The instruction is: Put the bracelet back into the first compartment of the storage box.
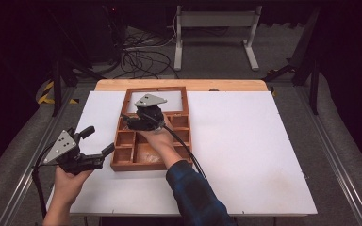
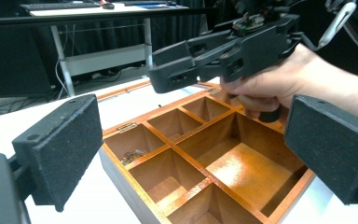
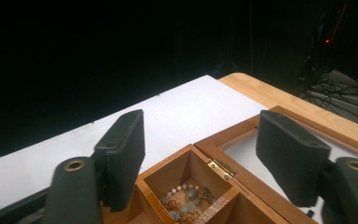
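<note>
Above the wooden box [image 1: 152, 162] – right gripper [image 3: 199, 154] parted, over beads [image 3: 184, 201]

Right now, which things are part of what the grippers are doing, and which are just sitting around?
Part of the job:
- wooden box, lid open
- bead bracelet in a corner compartment
- right gripper, open above that compartment
- left gripper, open beside the box

Just sitting around:
- white board under the box
- cables on the floor
- grey stand behind the table
</note>
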Action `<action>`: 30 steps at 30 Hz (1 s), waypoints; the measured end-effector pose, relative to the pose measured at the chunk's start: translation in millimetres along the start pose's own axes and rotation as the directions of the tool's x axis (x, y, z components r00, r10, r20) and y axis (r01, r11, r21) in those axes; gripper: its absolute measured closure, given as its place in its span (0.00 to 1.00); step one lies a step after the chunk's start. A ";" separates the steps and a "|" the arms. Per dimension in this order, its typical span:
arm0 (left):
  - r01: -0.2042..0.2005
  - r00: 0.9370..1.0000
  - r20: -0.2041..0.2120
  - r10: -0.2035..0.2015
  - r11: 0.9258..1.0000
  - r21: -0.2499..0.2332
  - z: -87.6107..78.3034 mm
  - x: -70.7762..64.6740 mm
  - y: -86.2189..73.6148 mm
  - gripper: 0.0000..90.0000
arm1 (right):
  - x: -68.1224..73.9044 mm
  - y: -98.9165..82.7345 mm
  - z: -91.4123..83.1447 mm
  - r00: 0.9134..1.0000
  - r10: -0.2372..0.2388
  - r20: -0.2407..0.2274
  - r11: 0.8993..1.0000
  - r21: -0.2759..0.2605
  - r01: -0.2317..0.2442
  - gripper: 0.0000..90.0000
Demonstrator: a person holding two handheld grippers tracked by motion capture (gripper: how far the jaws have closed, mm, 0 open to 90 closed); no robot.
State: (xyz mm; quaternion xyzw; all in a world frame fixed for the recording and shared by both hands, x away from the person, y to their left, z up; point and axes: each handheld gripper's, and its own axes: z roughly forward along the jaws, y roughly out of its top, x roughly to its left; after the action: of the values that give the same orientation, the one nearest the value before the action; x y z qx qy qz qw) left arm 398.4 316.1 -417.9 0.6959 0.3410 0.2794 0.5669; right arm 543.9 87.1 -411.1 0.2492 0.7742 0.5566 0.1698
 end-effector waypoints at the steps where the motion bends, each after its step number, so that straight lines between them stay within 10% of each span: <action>1: 0.000 1.000 -0.001 0.000 1.000 0.001 0.0 -0.2 0.0 0.06 | -0.3 0.6 -2.1 1.000 -0.002 0.002 1.000 -0.001 0.002 0.35; 30: -0.022 1.000 -0.006 0.023 0.999 0.026 3.8 -4.4 -1.5 0.06 | -14.1 -3.5 -69.9 1.000 0.028 0.007 0.998 -0.057 -0.027 0.07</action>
State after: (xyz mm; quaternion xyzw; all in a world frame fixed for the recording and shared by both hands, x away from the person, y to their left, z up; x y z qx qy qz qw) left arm 398.3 310.5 -420.1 0.7061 0.3387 0.2836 0.5534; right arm 516.9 23.7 -392.1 0.2571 0.7540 0.5795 0.1721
